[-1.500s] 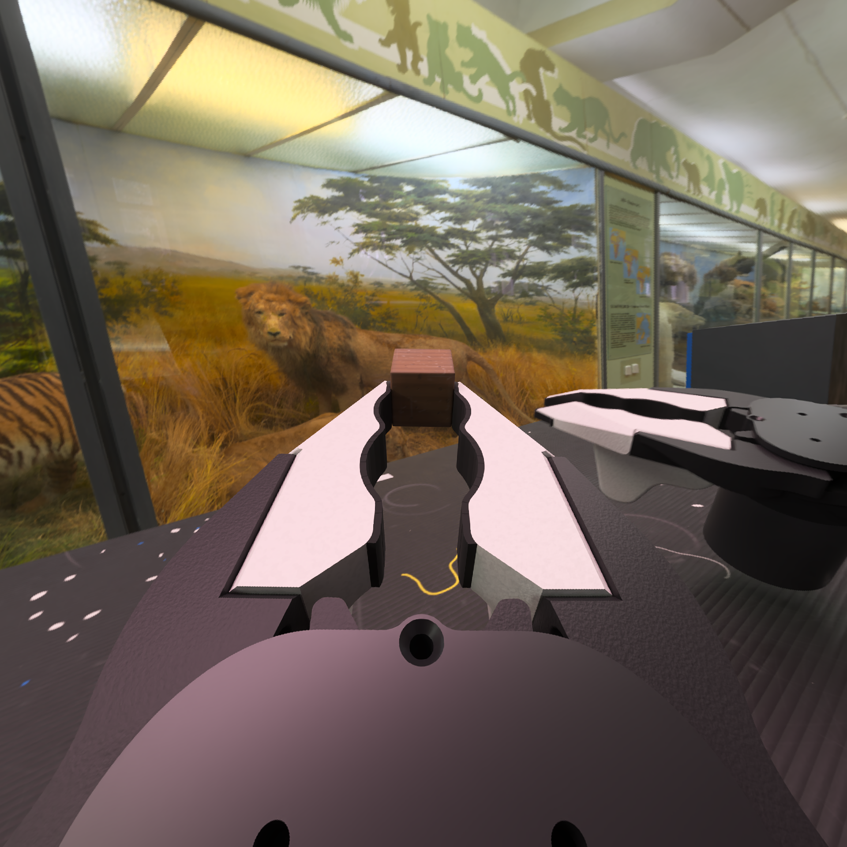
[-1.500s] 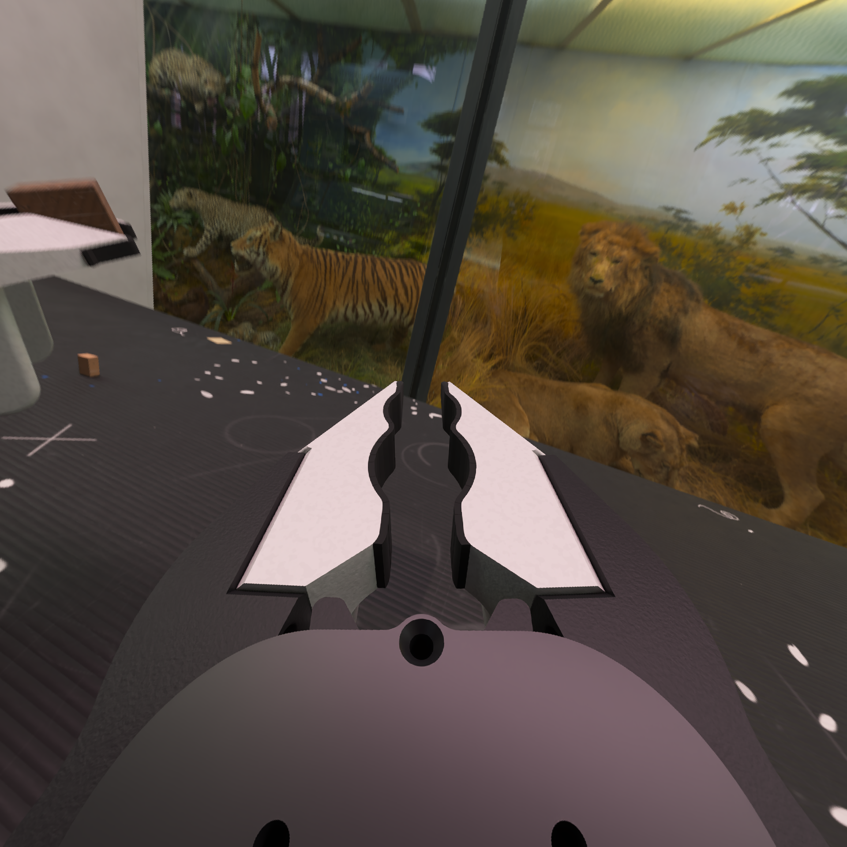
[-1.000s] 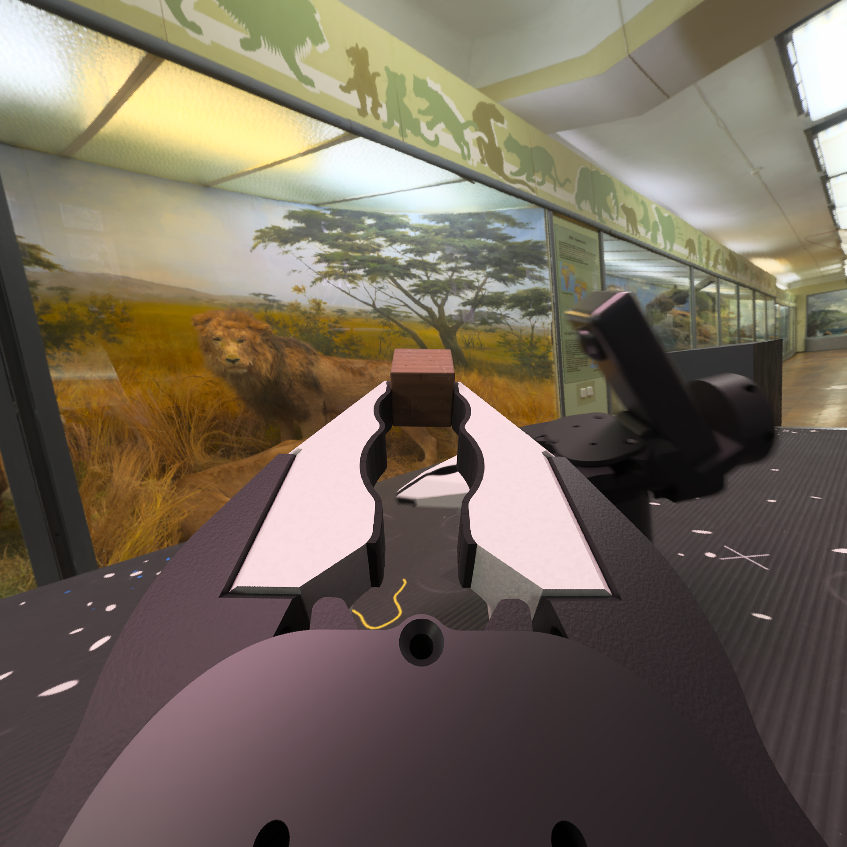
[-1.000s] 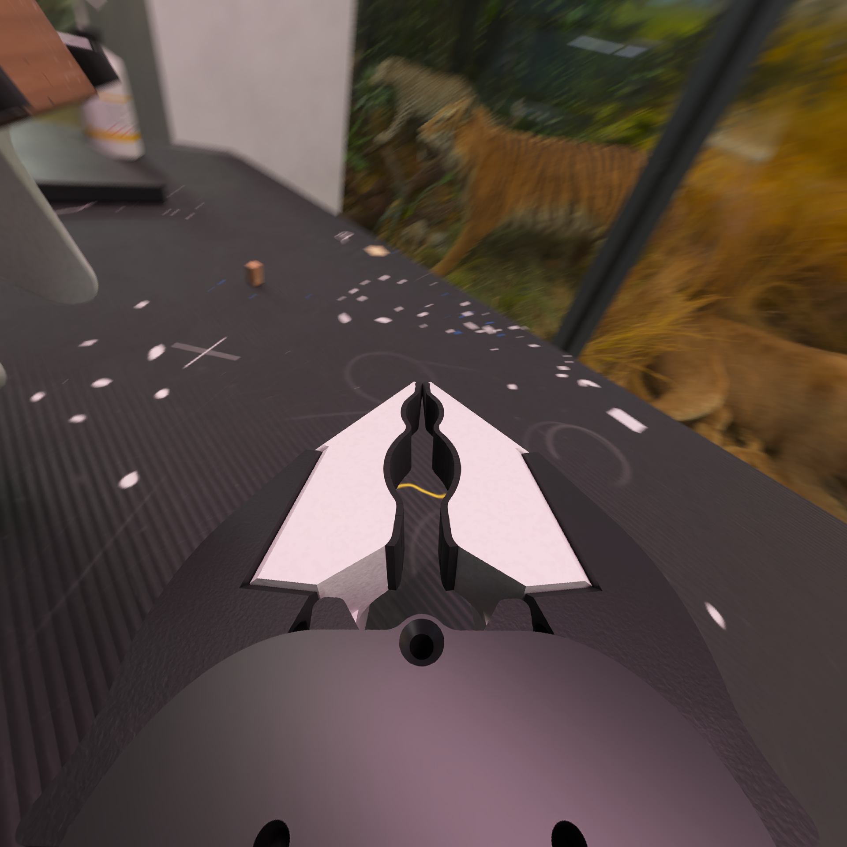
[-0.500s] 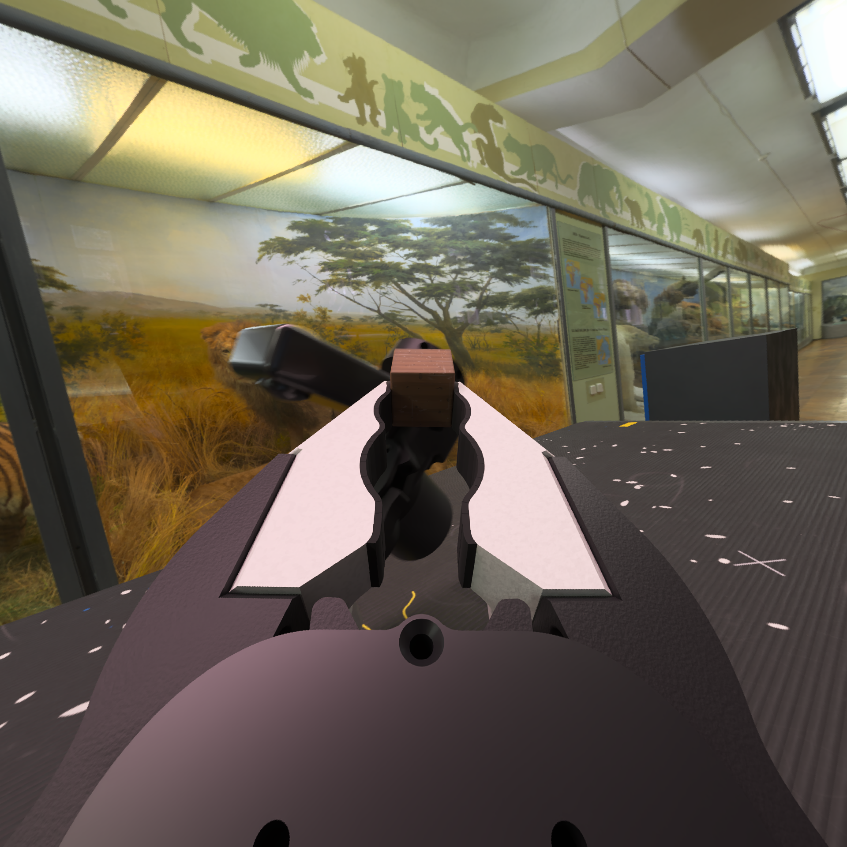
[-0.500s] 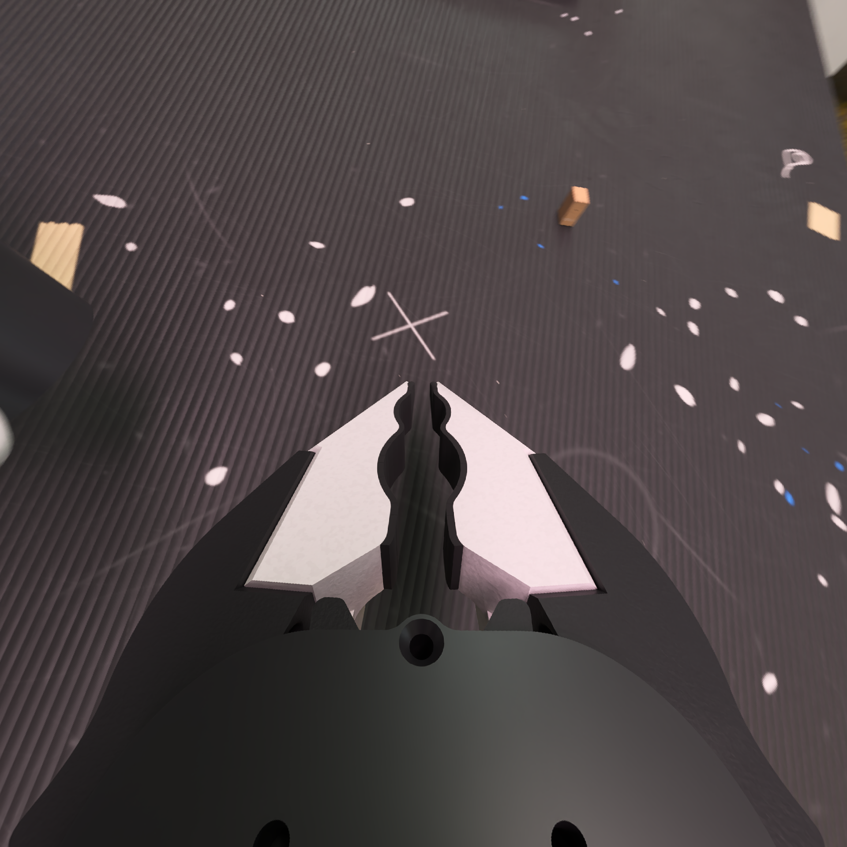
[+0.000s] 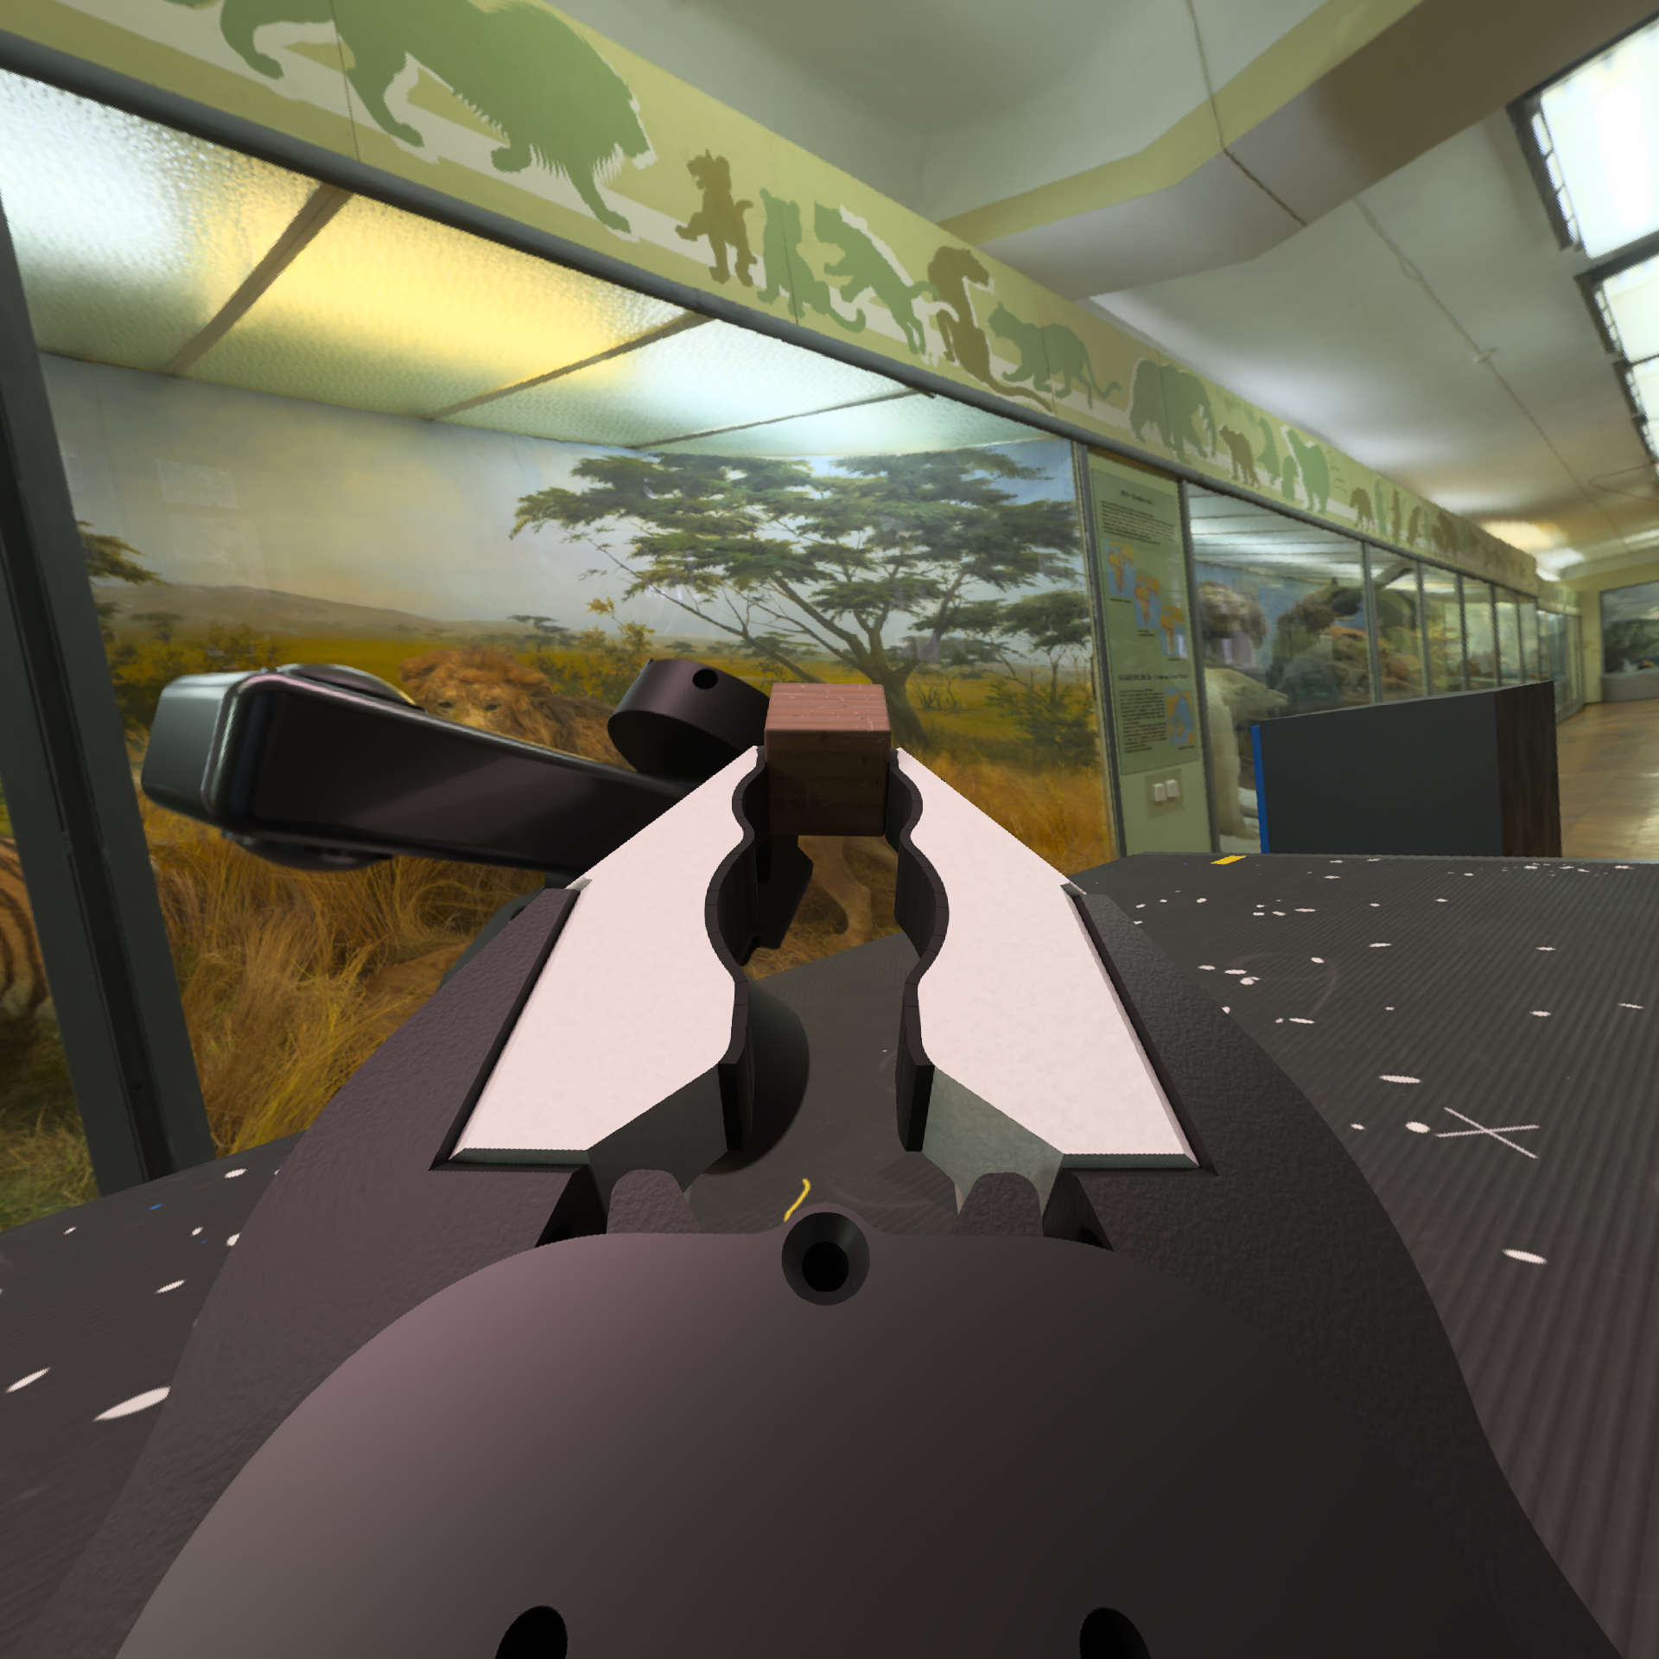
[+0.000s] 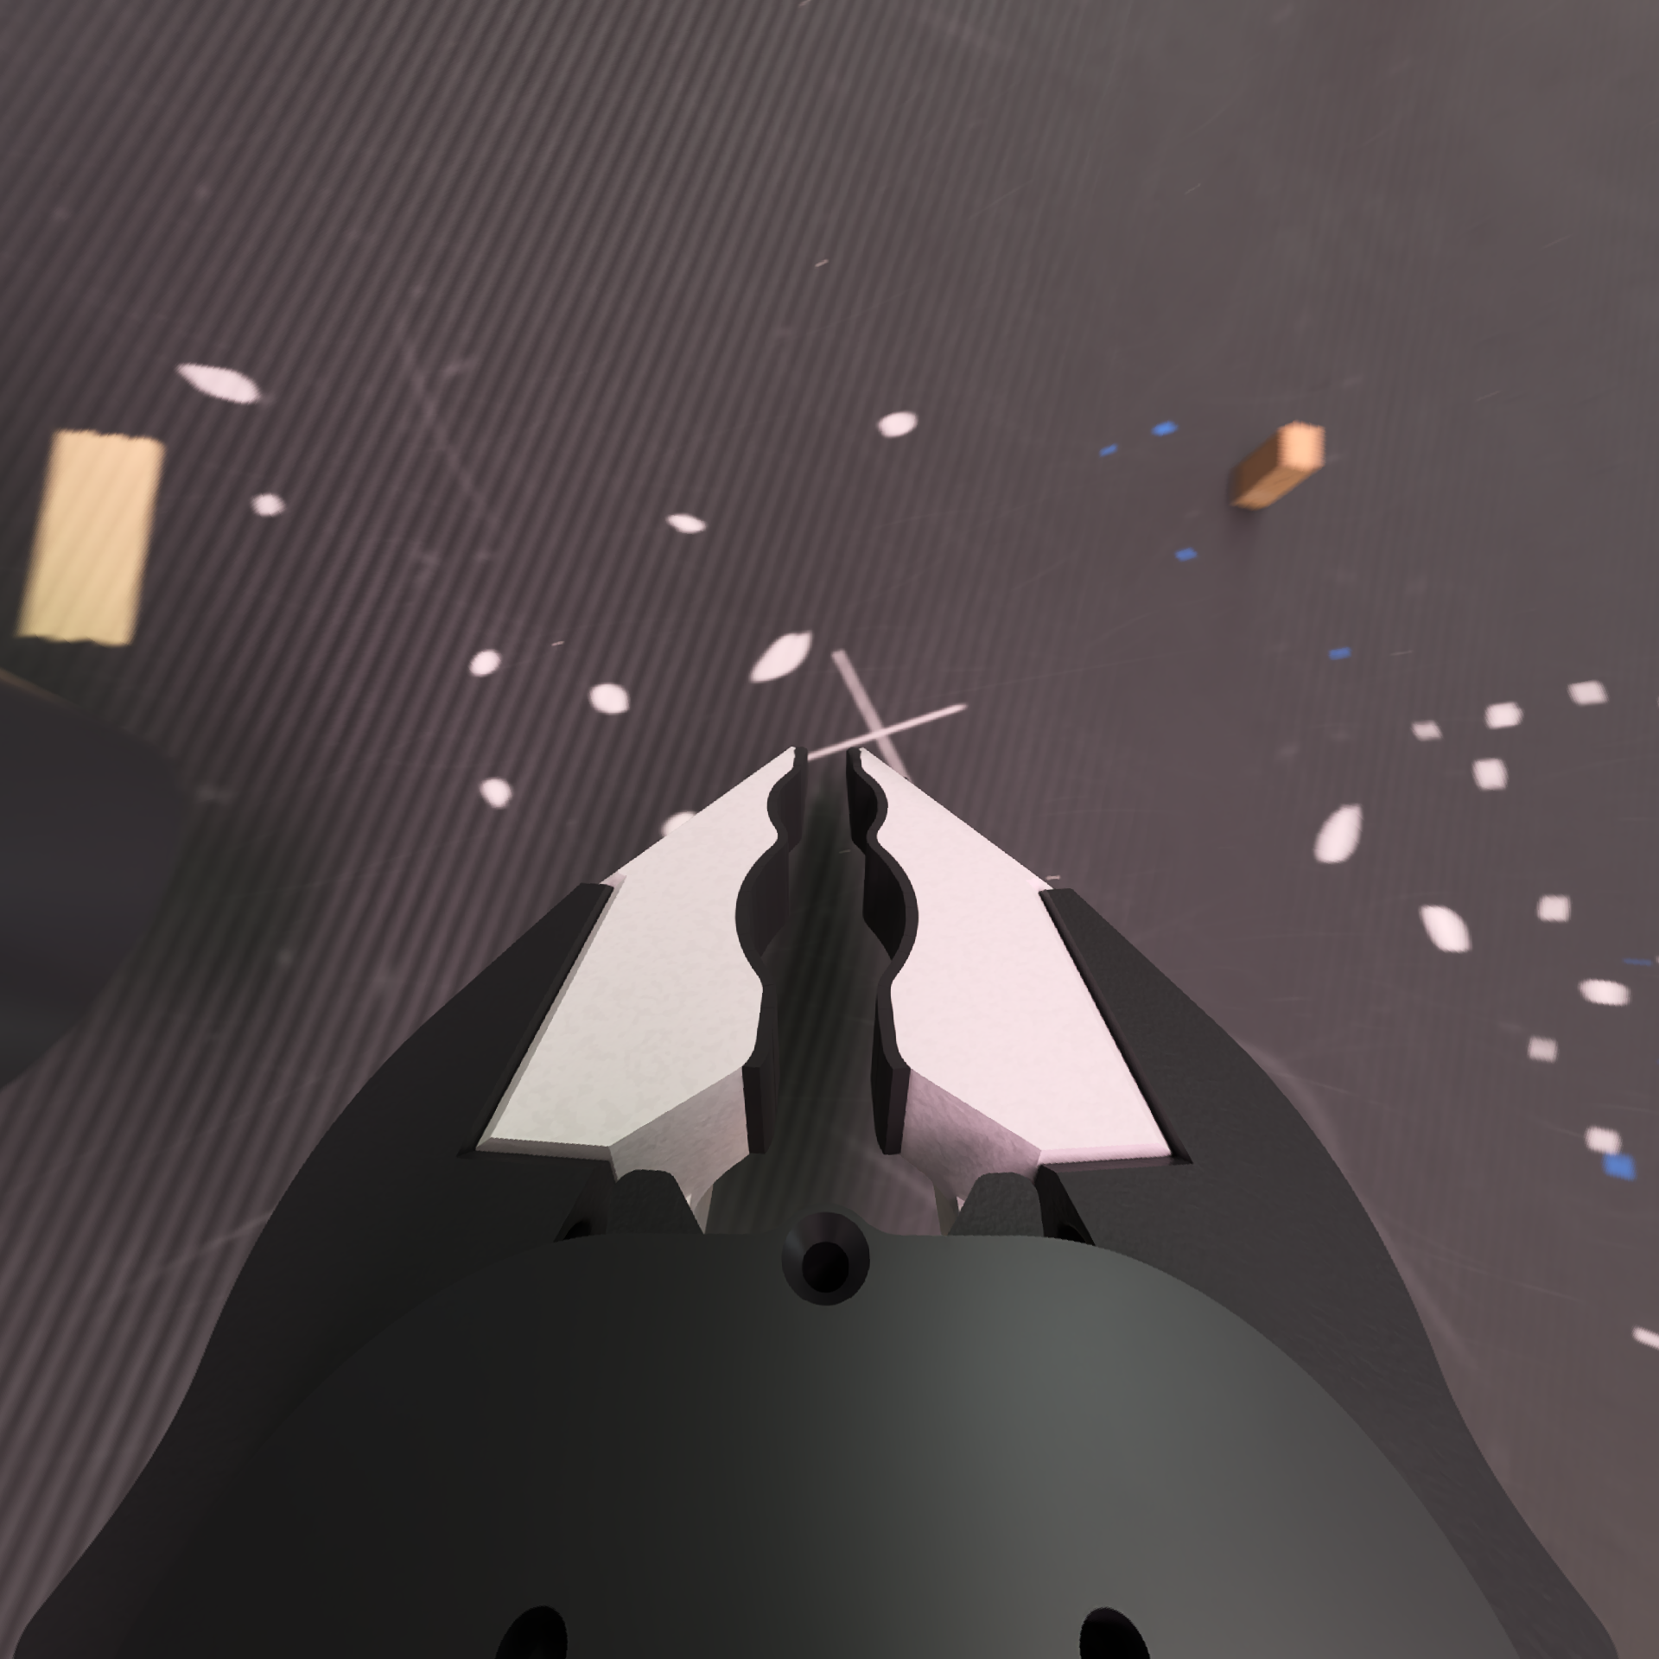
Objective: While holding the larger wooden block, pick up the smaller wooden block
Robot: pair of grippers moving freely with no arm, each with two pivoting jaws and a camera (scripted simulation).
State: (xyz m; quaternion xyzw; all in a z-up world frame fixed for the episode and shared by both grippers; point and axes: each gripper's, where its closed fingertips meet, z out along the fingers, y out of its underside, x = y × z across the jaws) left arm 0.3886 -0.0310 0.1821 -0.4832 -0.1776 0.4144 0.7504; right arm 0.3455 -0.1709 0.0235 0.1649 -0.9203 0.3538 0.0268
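Ahead, smaller wooden block up-right of nearly closed, empty right hand-held gripper; larger wooden block pinched in left hand-held gripper.

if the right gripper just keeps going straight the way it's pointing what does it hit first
Probably the dark ribbed tabletop, near the white cross mark ahead of the right gripper. The smaller wooden block lies off to the right of that line, so it would likely be missed.
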